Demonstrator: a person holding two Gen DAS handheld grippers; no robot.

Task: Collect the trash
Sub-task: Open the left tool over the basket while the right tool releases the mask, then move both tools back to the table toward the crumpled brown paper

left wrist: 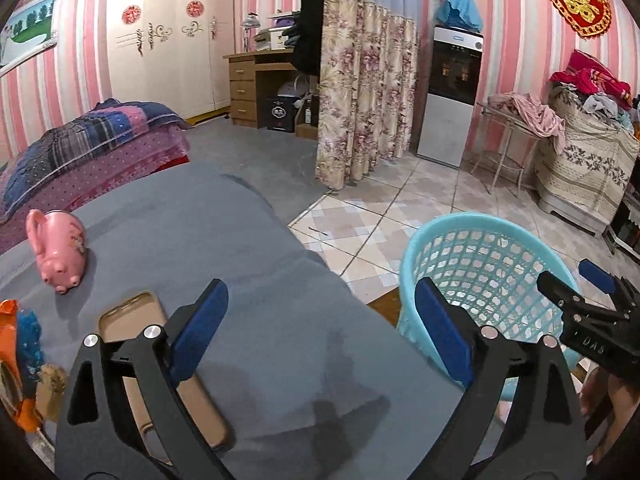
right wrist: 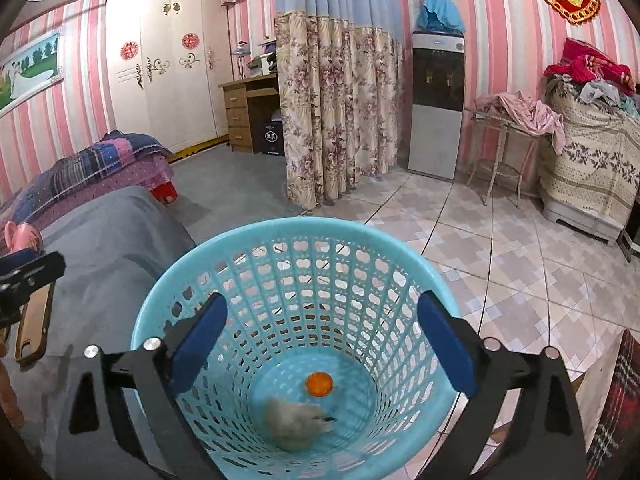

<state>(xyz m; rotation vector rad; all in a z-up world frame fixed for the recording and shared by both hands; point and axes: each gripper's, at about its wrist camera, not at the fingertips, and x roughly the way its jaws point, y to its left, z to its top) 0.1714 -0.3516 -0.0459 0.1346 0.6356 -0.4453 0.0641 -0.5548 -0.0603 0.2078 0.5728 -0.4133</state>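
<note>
The bed (left wrist: 256,280), covered in grey, fills the lower left of the left wrist view, and the blue mesh basket (right wrist: 280,232) stands on the tiled floor just beside its edge. In the right wrist view the basket takes up the lower centre, and two pieces of trash lie on its bottom: one orange cap (right wrist: 319,384) and one pale crumpled wad (right wrist: 294,420), blurred, touching or nearly touching each other.

The right hand-held gripper (right wrist: 320,344) hangs over the basket mouth with its jaws spread wide and nothing between them. The left hand-held gripper (left wrist: 320,328) is above the bed, equally wide open and empty.

On the bed at the left edge of the left wrist view lies one orange and blue snack wrapper (left wrist: 18,356), probably the next trash to fetch. Beside it sit one phone case (left wrist: 132,320), partly under the left gripper's finger, and one pink piggy bank (left wrist: 60,248) further up.

Risks, as I judge them: the wrapper is close to the phone case, so a careless closing could catch the case instead, or drag it along. The piggy bank looks breakable and could be knocked off the bed by a wide sweep. The light basket could tip if a gripper catches its rim.
</note>
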